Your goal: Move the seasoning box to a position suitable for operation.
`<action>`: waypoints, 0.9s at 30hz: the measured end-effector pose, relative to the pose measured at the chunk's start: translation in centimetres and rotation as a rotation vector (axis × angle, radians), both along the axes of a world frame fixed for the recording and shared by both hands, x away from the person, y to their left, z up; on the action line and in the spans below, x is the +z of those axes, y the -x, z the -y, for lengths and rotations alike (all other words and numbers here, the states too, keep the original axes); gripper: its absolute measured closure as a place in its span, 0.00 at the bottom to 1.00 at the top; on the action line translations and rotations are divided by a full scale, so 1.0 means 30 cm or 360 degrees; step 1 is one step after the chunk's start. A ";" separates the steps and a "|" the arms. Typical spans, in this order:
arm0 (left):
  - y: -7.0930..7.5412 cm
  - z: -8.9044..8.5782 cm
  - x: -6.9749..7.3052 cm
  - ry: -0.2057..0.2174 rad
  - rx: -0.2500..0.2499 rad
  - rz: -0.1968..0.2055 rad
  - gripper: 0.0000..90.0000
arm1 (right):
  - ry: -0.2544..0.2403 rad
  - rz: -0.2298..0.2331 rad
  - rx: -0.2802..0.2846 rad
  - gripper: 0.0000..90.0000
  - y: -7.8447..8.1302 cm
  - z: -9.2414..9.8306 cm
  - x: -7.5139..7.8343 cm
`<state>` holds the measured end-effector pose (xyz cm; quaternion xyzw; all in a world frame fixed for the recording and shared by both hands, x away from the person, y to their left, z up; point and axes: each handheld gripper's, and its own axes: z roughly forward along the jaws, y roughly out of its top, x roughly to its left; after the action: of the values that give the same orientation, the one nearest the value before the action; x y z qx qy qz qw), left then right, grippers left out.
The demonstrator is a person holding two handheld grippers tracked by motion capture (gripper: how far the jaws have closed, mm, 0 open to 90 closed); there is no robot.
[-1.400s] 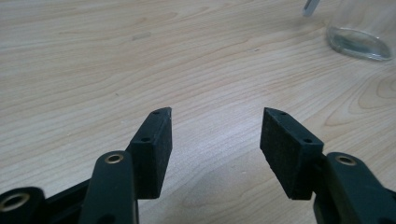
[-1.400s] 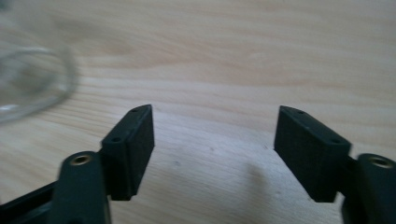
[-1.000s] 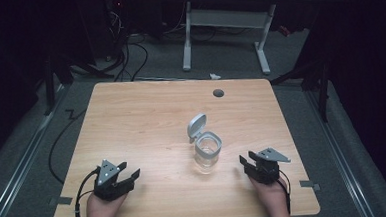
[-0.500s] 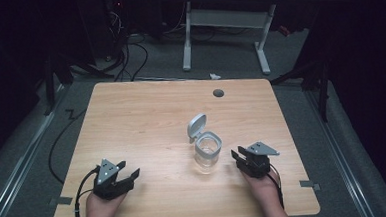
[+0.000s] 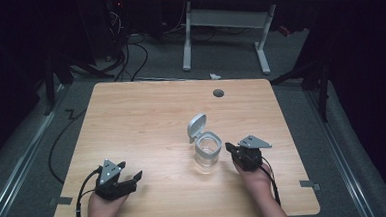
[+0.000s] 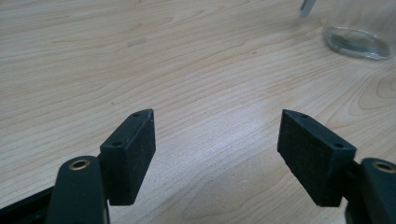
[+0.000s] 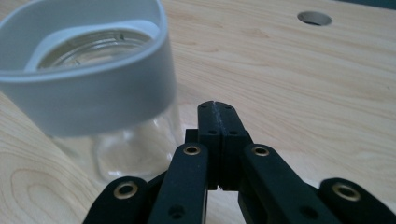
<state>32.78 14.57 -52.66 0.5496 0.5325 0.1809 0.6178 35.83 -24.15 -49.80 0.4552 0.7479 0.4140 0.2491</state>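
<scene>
Light wood-grain worktop in dim room, dark floor with cables, clear glass jar with grey flip lid upright right of centre, right hand-held gripper closed beside it, left hand-held gripper open, near front-left edge.

A light wooden table with rounded corners and a round cable hole near its far edge stands on grey carpeted floor. Beyond it, a white-legged desk frame and black cables on the floor recede into dark surroundings.
</scene>
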 end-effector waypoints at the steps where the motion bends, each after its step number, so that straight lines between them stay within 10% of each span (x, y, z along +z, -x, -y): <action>1: 0.000 0.000 0.000 0.0000 0.0000 0.0001 0.31 | 0.0000 0.0004 0.0004 1.00 -0.006 -0.008 0.001; 27: -0.002 0.000 -0.011 0.0024 -0.0019 -0.0021 0.36 | 0.0046 0.0026 0.0062 1.00 -0.024 -0.067 0.011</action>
<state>32.84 14.58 -52.99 0.5492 0.5348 0.1696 0.6193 36.54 -22.14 -49.47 0.4334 0.7605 0.4116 0.2537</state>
